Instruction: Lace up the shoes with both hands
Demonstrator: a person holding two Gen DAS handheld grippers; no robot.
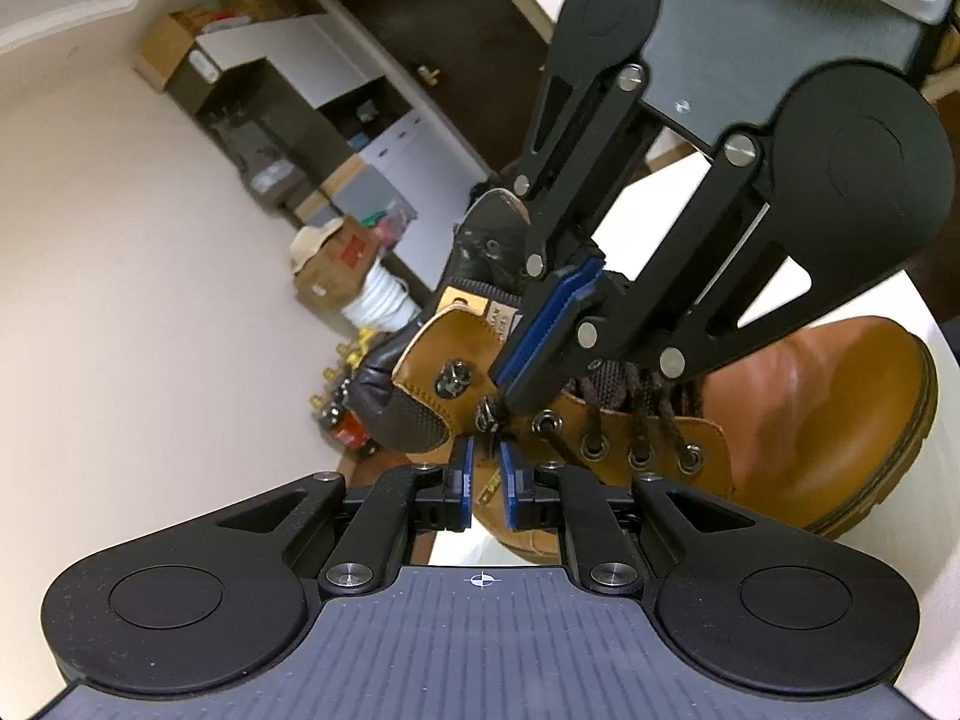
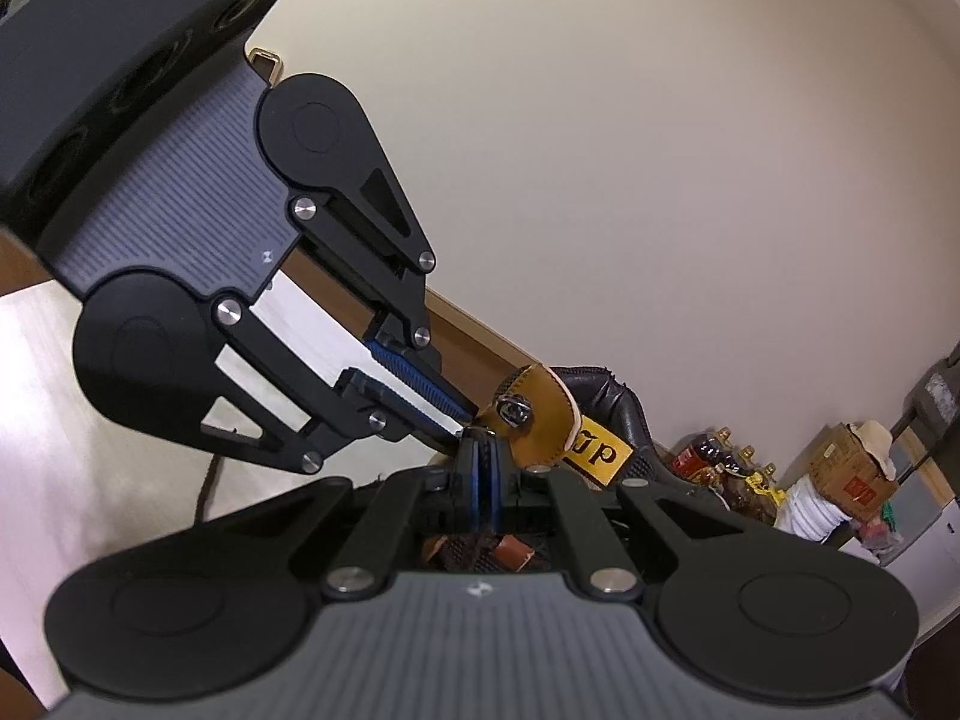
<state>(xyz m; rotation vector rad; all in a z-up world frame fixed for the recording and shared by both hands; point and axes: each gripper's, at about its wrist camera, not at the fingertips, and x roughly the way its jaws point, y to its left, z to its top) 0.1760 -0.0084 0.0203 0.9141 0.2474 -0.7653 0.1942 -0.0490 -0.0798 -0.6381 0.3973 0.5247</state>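
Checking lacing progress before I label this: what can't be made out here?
- What the shut right gripper pinches, if anything: right wrist view, its own jaws hide it.
- Upper laces: left wrist view, the right gripper crosses them.
- The boot's heel: left wrist view, behind the left gripper's body.
- The boot's toe: right wrist view, below the right gripper's body.
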